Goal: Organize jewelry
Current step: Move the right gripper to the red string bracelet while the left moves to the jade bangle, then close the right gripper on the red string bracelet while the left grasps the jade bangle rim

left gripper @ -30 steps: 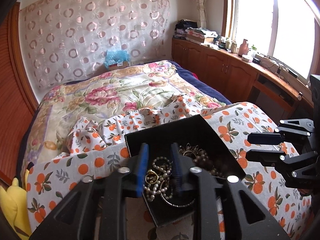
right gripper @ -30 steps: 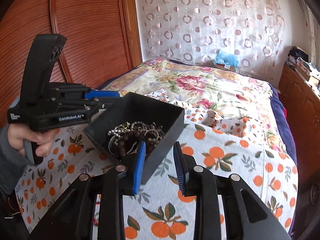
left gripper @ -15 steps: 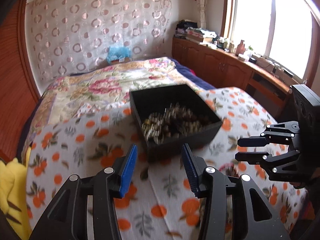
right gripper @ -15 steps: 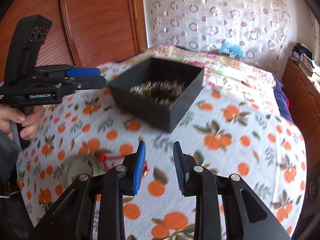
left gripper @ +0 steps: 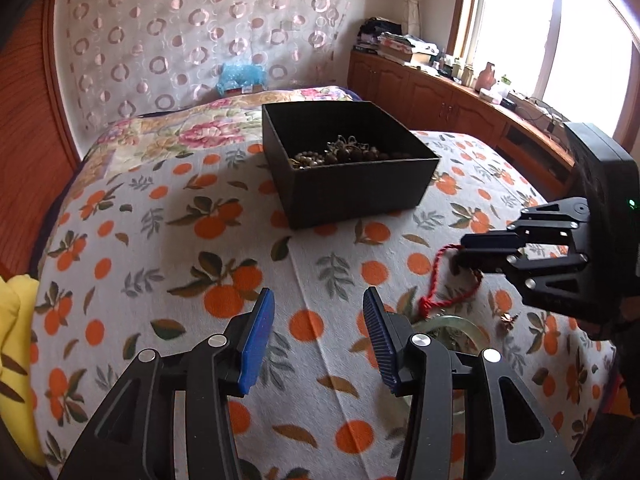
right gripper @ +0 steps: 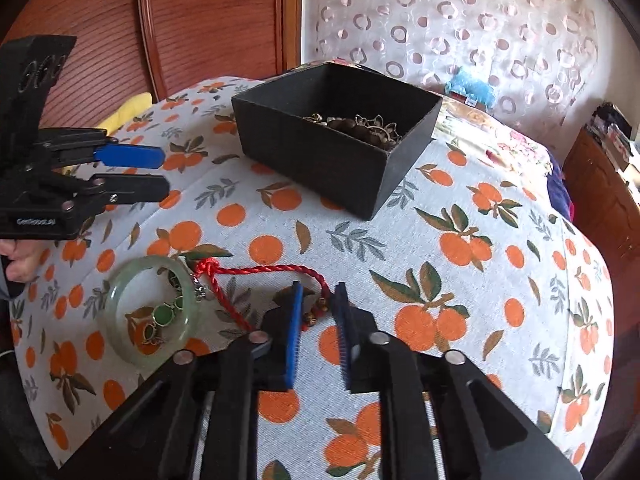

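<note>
A black box (left gripper: pixel 352 172) (right gripper: pixel 340 148) with beaded jewelry inside sits on the orange-print cloth. A red cord bracelet (right gripper: pixel 264 276) (left gripper: pixel 436 280) lies on the cloth in front of it. A pale green jade bangle (right gripper: pixel 150 312) (left gripper: pixel 456 328) lies beside the cord, with green-stone pieces (right gripper: pixel 160 320) inside it. My right gripper (right gripper: pixel 316 300) is open, low over the cord's beaded end, the jaws either side of it. My left gripper (left gripper: pixel 318 316) is open and empty above the cloth, short of the box.
The cloth covers a rounded surface that falls away at the edges (right gripper: pixel 580 320). A floral bed (left gripper: pixel 180 132) lies behind the box. Wooden cabinets (left gripper: pixel 440 92) run along the right under a window. A yellow object (left gripper: pixel 12 320) sits at the left edge.
The box, held tilted in the air a second ago, now rests on the cloth. Both grippers have pulled back from it; the right one has dropped to the red cord.
</note>
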